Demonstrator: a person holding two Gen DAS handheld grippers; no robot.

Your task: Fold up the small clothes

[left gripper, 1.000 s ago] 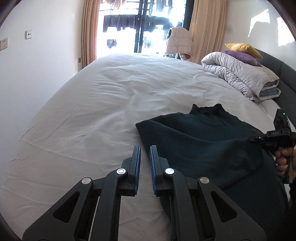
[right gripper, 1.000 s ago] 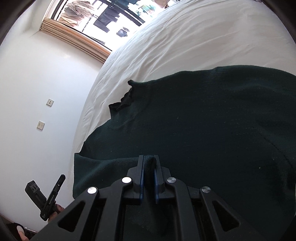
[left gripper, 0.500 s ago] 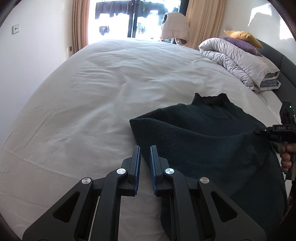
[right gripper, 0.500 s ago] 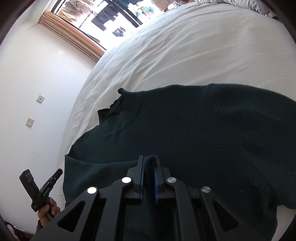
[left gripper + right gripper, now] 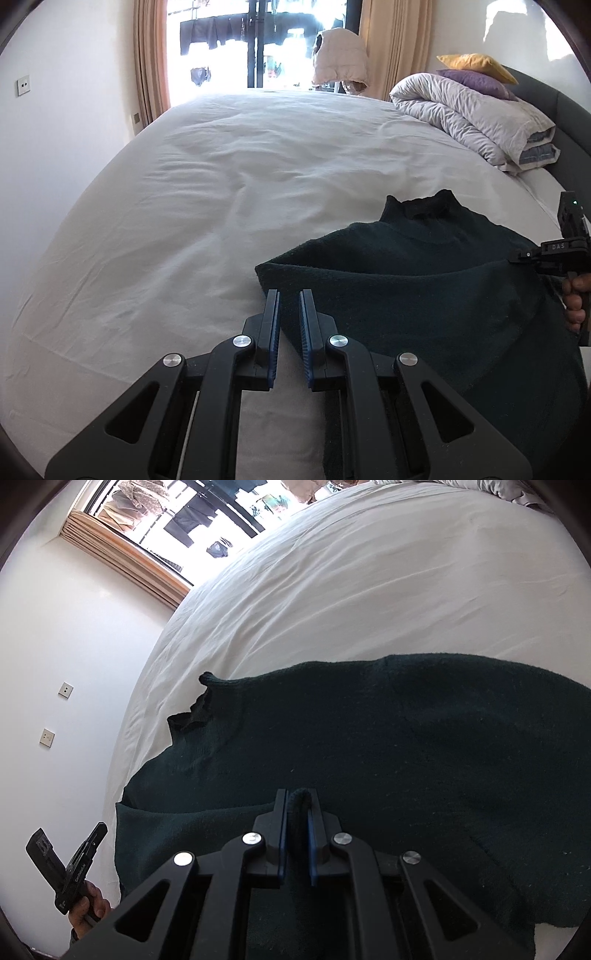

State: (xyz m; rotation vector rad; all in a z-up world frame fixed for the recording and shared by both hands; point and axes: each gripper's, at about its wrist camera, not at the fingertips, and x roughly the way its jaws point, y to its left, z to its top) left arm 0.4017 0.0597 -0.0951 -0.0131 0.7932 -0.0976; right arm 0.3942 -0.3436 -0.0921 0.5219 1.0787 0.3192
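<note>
A dark green sweater [image 5: 424, 295] lies on the white bed sheet [image 5: 221, 206], on the near right part of the bed in the left wrist view, with its ribbed collar [image 5: 424, 205] pointing toward the window [image 5: 255, 48] and one layer doubled over the body. The right gripper [image 5: 296, 830] pinches a fold of the knit between its blue pads; the fabric bunches up between the fingers and rises from the rest of the garment. The left gripper [image 5: 289, 332] sits at the sweater's near left edge with a narrow gap between its blue-lined fingers [image 5: 273, 325] (whether the cloth seen through that gap is actually clamped cannot be told). At the far right corner of the bed rest a rolled duvet [image 5: 469, 114] and, on top of it, a purple pillow [image 5: 476, 82] and a yellow pillow [image 5: 472, 61].
</note>
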